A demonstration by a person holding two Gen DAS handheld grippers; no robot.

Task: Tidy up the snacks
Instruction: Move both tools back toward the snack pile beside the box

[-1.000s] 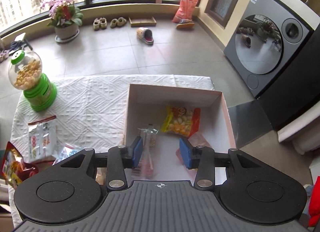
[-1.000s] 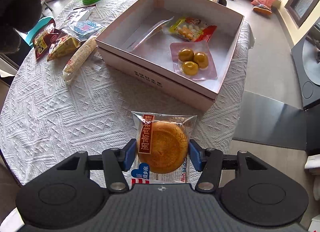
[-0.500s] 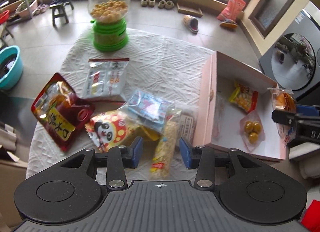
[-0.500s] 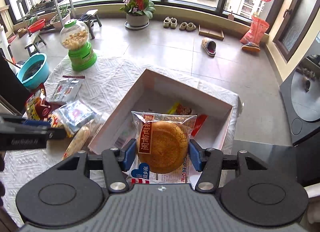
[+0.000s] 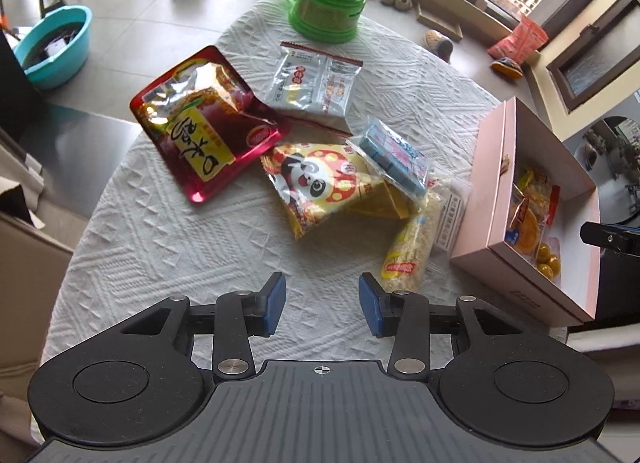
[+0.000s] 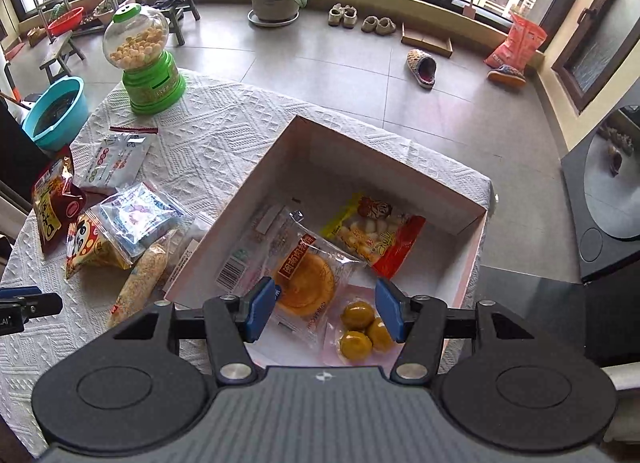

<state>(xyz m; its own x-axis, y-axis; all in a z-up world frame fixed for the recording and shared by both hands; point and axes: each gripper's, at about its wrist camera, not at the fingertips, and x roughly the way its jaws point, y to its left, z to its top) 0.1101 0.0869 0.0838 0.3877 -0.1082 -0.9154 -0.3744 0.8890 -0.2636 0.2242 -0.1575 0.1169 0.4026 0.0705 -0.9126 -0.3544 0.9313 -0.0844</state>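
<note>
L gripper half open, empty; rice bar just upper right of it, long axis up-frame. R gripper open, empty over box.

Right gripper agape above pink box, wrapped round cake loose inside.

Left gripper: tilted steeply down over near edge of tabletop, blue pads parted, nothing between.
Right gripper: pitched steeply down over tabletop's right end, jaws apart, gripping nothing.
</note>
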